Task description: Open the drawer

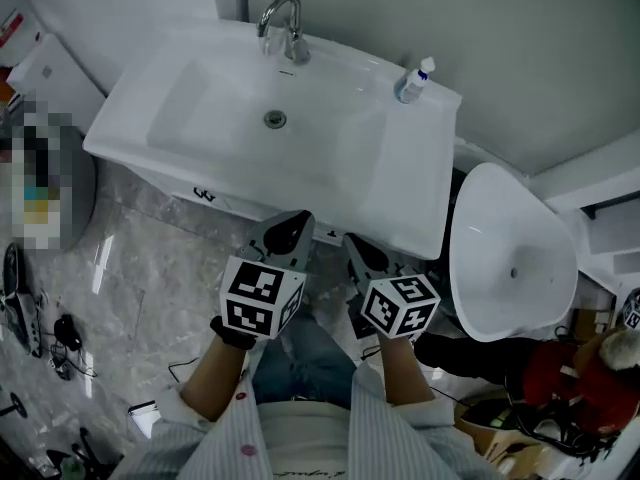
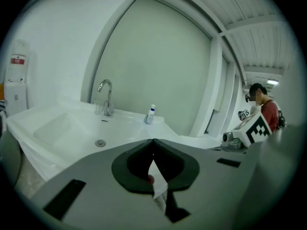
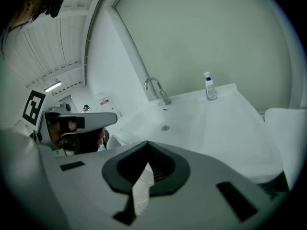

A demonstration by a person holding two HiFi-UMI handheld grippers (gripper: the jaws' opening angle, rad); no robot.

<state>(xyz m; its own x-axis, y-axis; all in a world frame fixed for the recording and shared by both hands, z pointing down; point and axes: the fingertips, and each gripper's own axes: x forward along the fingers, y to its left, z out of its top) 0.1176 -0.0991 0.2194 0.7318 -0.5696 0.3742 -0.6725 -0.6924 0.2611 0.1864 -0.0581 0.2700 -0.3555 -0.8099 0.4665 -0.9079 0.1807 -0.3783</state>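
White drawer (image 1: 180, 186) under the sink (image 1: 330, 148) is not being touched yet; left tool (image 1: 285, 230) and right tool (image 1: 360, 249) are being held closed, empty. Lowering to its front is probably being called for.

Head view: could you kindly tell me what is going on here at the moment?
A person stands before a white washbasin, a gripper in each hand. The left gripper and right gripper hover near its front edge, jaws shut and empty. Neither touches anything; the cabinet underneath is mostly hidden, and nothing has been gripped yet.
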